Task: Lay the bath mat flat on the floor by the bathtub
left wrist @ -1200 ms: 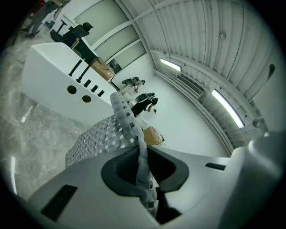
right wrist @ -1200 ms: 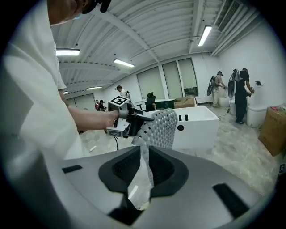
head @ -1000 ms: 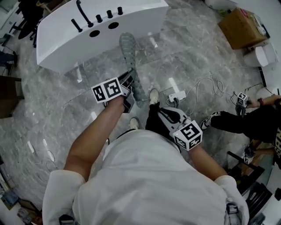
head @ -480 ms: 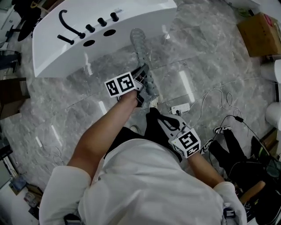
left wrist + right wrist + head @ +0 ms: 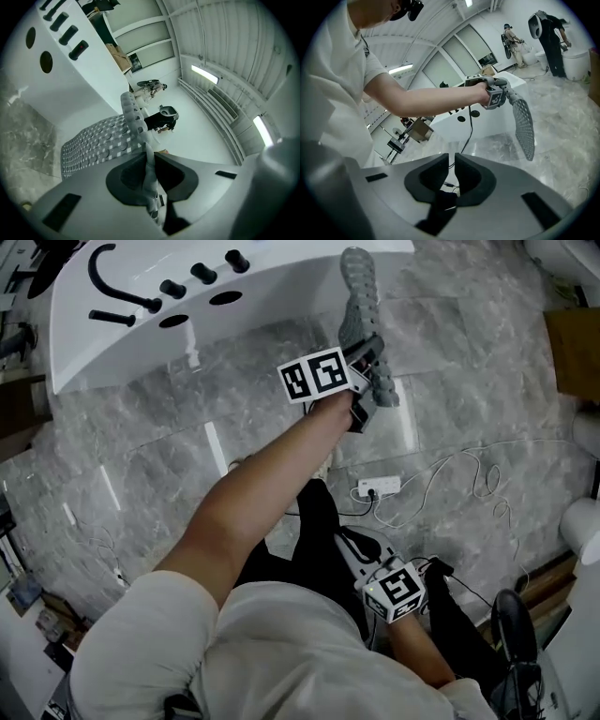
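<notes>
In the head view the grey, knobbly bath mat hangs folded and narrow from my left gripper, held above the marble floor in front of the white bathtub. In the left gripper view the mat's edge is pinched between the jaws, and its dotted surface spreads away beside the bathtub wall. My right gripper hangs low by the black trousers, jaws together and empty. The right gripper view shows the mat dangling from the left gripper.
A white power strip with trailing cables lies on the floor just right of my feet. A cardboard box stands at the right edge. Other people stand far off in the room.
My left arm has stretched forward and to the right, carrying the hanging mat closer to the bathtub's end. The right gripper has dropped back nearer to my body.
</notes>
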`<state>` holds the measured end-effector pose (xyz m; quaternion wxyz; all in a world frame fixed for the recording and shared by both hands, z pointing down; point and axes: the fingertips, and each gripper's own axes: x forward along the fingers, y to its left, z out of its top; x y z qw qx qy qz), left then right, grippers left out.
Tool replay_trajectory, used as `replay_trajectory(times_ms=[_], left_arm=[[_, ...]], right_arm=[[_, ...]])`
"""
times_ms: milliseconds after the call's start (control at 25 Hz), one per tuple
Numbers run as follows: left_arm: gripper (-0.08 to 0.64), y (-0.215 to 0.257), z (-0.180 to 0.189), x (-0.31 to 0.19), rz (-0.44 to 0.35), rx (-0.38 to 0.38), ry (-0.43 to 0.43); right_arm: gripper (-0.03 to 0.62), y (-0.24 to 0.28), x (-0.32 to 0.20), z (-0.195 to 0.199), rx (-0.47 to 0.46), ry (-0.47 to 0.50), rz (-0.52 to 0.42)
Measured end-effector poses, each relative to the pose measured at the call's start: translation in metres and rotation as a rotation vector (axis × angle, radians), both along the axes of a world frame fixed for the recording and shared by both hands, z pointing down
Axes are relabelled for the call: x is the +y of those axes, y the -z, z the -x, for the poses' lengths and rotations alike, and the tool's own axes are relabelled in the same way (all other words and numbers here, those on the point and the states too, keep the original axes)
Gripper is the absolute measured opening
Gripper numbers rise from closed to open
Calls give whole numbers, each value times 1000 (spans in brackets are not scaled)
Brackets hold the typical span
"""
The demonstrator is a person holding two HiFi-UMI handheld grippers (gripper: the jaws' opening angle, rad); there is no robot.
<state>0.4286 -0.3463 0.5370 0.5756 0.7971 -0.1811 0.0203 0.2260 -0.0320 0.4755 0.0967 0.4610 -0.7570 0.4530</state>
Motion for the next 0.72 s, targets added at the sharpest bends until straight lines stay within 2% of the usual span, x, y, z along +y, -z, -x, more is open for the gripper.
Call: replay_trajectory(times_ms=[160,280,480,720], left_arm=[[57,-57,4,-33,35,47,36],[57,-126,40,-59,56,1,78],[57,-232,128,-84,82,-113,117],[57,-316,256,-104,105,-273,199]], right_arm=[[51,-21,-18,-1,-11,16,42],[49,-43,-33,-1,-6,23,82],[49,-75,-55,2,-44,32,152],[49,-103,-83,33,-29,138,166]])
